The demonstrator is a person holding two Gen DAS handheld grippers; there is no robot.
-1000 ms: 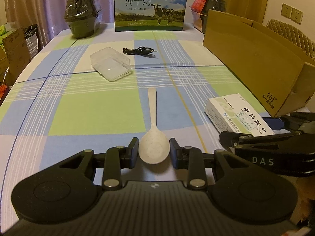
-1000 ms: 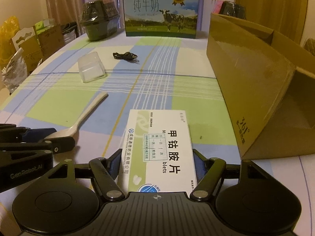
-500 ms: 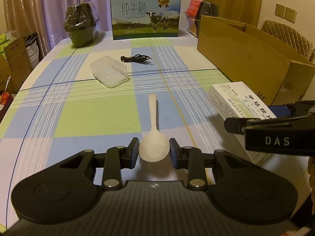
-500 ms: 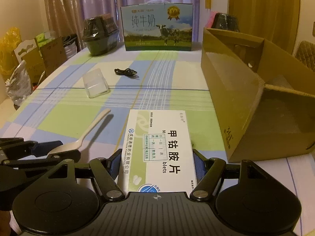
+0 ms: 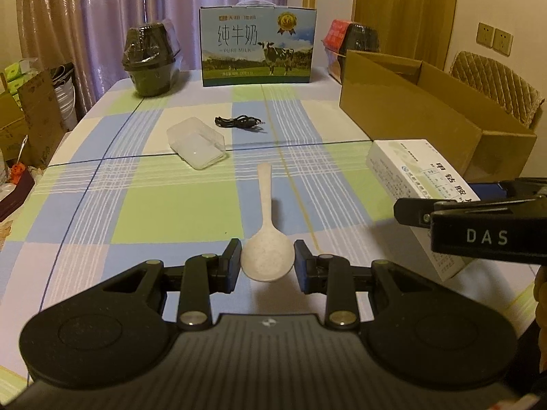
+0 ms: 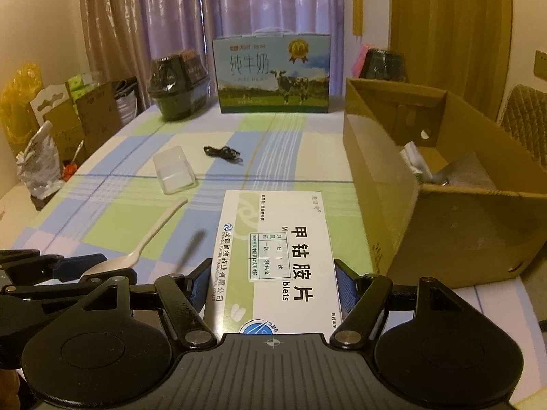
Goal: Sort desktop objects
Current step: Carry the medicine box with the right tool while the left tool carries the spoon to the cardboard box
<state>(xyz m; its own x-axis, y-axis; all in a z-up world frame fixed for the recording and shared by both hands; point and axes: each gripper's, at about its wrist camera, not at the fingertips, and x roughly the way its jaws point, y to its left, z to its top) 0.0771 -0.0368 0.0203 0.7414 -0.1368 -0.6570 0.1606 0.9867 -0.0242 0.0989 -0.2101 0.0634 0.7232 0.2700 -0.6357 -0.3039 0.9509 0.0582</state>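
My left gripper [image 5: 267, 262] clamps the spoon [image 5: 266, 239]; my right gripper [image 6: 272, 285] clamps the medicine box [image 6: 273, 256]. Both hang above the checked tablecloth [image 5: 171, 205], curtains [image 5: 102, 17] behind.

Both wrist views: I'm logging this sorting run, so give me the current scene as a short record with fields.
left gripper: shut on the spoon, gripped at its bowl, handle pointing forward
right gripper: shut on the medicine box, held above the tablecloth
cardboard box: open, at the table's right, some items inside
on the table: clear plastic container, black cable
far edge: milk carton, dark wrapped pots
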